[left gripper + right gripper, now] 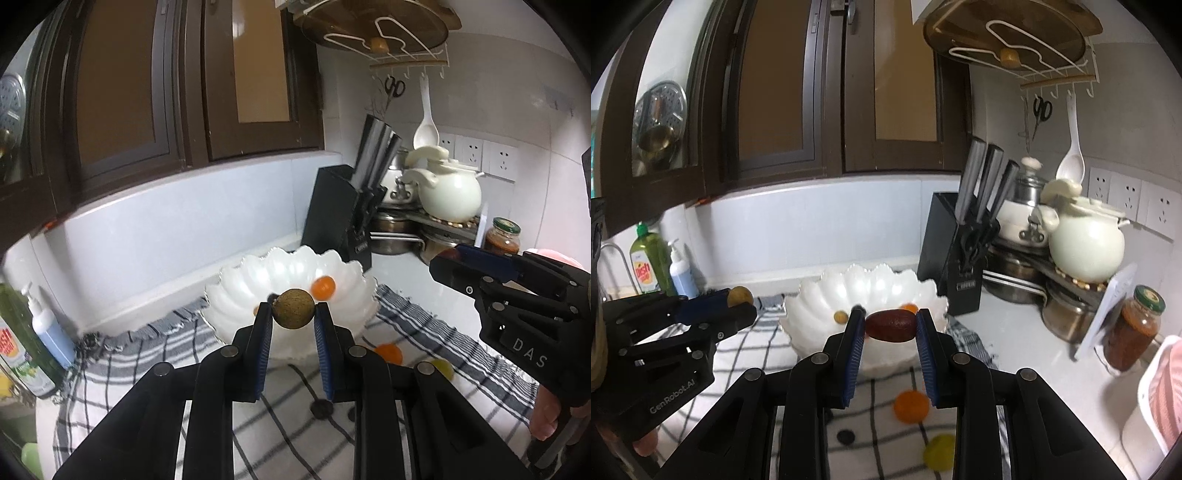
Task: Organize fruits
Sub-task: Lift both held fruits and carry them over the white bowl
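- Two grippers each carry a fruit toward the white scalloped bowl (236, 295), which sits mid-frame on the checked cloth (424, 325); the bowl looks glossy and brittle, so fruit is probably best lowered in, not dropped.
- Inside the bowl lie an orange fruit (323, 288) and a small yellow one (840, 316).
- On the cloth in the lower right of the right wrist view lie a second orange fruit (911, 406) and a yellow-green fruit (938, 456), both probably soft and prone to roll.
- At centre of the left view, the left gripper (294, 314) has its jaws narrowed onto a round brown fruit (294, 308), held across its widest part; it looks light and firm.
- The right gripper (891, 325) pinches a dark red oval fruit (891, 325) by its two ends, a smooth skin that could slip.
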A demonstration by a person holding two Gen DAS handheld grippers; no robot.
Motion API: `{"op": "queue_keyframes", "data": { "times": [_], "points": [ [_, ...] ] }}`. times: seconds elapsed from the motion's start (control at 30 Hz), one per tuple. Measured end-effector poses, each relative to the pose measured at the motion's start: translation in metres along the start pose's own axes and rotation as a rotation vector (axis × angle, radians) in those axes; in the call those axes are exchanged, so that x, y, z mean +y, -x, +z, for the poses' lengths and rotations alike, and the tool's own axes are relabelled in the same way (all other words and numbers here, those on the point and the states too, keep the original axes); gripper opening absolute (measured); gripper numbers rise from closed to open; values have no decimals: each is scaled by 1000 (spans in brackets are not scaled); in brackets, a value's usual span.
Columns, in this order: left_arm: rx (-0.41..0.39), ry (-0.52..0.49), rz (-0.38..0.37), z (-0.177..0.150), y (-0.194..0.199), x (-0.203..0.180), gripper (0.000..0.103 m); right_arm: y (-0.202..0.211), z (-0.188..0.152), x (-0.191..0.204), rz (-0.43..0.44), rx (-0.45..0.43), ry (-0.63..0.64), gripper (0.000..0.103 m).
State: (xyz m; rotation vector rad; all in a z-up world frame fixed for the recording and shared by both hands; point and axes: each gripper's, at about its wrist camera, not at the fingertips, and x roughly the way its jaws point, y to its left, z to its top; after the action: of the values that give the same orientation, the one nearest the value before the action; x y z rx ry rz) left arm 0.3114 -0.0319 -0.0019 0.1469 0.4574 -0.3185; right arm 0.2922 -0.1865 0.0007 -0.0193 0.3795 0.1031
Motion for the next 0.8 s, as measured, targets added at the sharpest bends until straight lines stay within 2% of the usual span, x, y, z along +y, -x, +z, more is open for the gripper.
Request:
{"op": "queue_keyframes", "data": {
  "times": [0.17,0.4,0.8],
  "points": [
    [-7,-6,27,10,-10,5,24,-17,10,0,6,2,-6,30],
    [6,25,28,22,-33,20,24,-48,19,-4,14,29,-25,30],
    [60,59,41,31,-77,36,24,-98,31,-9,25,88,-31,30]
  ]
}}
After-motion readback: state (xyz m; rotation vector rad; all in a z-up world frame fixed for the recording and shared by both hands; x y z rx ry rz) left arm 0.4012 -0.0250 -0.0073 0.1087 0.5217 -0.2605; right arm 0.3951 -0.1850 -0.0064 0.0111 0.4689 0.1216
